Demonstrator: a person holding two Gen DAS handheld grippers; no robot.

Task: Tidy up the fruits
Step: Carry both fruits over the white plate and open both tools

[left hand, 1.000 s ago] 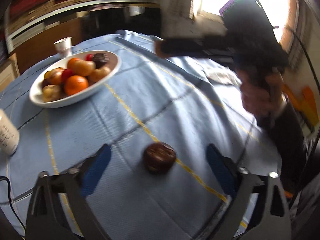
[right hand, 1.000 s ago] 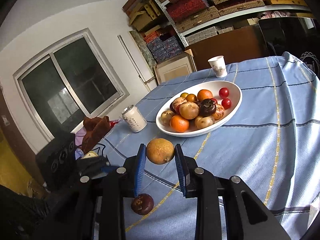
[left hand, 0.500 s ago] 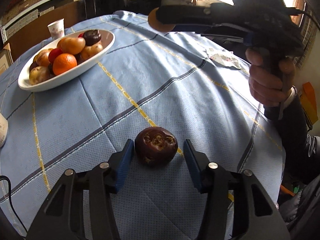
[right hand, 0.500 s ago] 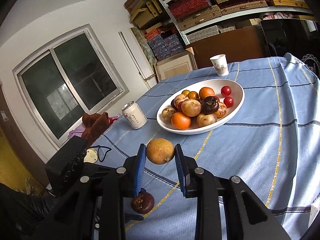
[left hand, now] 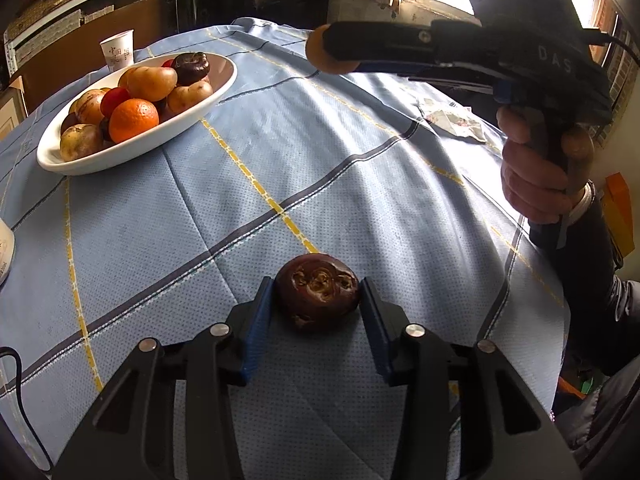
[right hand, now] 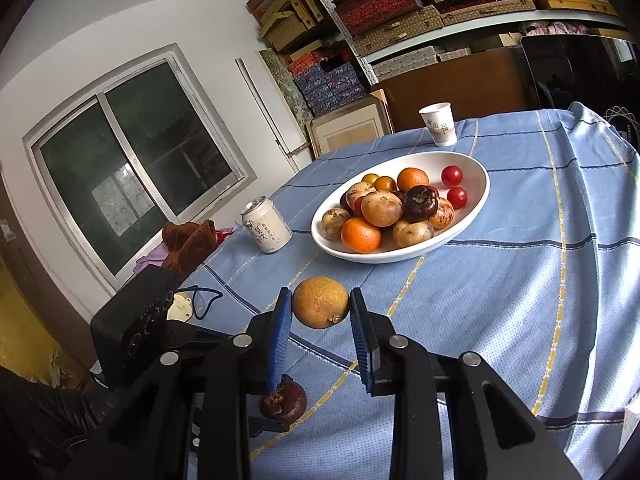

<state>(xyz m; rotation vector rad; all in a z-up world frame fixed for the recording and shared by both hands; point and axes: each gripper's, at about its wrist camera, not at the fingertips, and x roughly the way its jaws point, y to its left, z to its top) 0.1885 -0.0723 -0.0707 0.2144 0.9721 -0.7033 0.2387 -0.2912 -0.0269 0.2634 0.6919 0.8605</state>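
My left gripper (left hand: 318,300) is shut on a dark brown mangosteen (left hand: 318,296) that rests on the blue tablecloth (left hand: 280,152); both pads touch it. It also shows low in the right wrist view (right hand: 283,400). My right gripper (right hand: 320,310) is shut on a yellow-orange round fruit (right hand: 320,302) and holds it in the air above the table, short of the white oval bowl (right hand: 476,204) filled with several fruits. In the left wrist view the right gripper (left hand: 326,50) hovers at the upper right, and the bowl (left hand: 80,162) lies far left.
A paper cup (right hand: 439,124) stands behind the bowl. A drinks can (right hand: 266,226) stands left of the bowl. Crumpled paper (left hand: 456,122) lies on the cloth at the right. Shelves with boxes (right hand: 400,8) stand behind the table.
My left gripper has moved in around the mangosteen and closed from wide open until both pads touch it. The right gripper stays shut on its fruit, almost still.
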